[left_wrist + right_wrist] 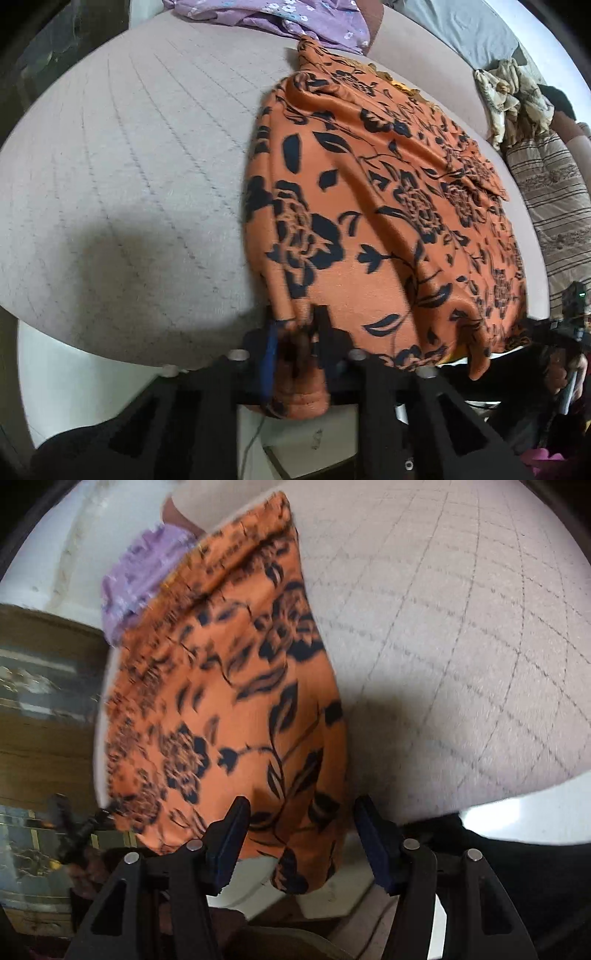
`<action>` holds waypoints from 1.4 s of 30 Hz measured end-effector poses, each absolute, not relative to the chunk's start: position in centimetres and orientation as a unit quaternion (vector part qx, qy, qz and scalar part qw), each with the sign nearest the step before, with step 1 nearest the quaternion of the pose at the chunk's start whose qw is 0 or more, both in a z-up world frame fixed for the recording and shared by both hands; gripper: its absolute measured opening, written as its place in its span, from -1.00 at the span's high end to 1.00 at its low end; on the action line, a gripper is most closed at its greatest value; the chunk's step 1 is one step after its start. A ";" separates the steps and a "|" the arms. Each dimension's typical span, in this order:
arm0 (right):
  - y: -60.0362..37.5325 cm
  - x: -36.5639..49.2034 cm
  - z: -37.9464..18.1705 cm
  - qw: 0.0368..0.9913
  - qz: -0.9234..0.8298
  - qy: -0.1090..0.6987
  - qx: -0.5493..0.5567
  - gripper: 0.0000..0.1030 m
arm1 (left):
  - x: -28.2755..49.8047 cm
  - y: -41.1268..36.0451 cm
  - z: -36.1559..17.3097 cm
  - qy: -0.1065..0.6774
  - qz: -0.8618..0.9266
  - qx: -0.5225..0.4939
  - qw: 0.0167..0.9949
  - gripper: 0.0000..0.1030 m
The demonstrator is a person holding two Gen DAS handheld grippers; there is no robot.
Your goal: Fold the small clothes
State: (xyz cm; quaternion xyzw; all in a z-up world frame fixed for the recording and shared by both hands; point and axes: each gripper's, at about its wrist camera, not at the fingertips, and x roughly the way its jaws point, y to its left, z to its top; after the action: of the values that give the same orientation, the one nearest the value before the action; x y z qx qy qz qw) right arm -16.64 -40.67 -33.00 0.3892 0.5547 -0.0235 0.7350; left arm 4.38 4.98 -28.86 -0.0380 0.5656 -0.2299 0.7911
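Note:
An orange garment with a black flower print lies spread on a pale quilted mattress, its near hem hanging over the front edge. My left gripper is at that hem's left corner, shut on a bunched fold of the cloth. In the right wrist view the same garment runs down to the mattress edge. Its drooping right corner hangs between the fingers of my right gripper. Those jaws stand open, and the blue pads are clear of the cloth.
A purple flowered garment lies beyond the orange one. A crumpled cream cloth, a striped blanket and a grey cloth sit at the right. A wooden cabinet stands beside the bed, with white floor below the mattress edge.

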 end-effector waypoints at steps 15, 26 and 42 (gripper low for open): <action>-39.6 -14.2 -24.9 0.799 0.060 0.458 0.385 0.88 | 6.1 7.2 -24.7 0.529 -0.291 -0.097 0.791 0.85; -50.7 -5.1 -20.0 0.842 0.012 0.274 0.464 0.88 | 20.9 2.7 -17.4 0.444 -0.294 -0.171 0.829 0.85; -57.8 9.6 -29.8 0.805 -0.118 0.297 0.500 -0.33 | 33.8 -2.6 -26.4 0.433 -0.182 -0.248 0.847 0.66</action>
State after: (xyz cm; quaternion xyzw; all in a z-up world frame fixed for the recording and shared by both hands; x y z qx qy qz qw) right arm 9.61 -57.85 -29.76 0.4998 0.2967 -0.1179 0.8052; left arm 33.80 -2.63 -26.41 -0.2478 0.4329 -0.1821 0.8474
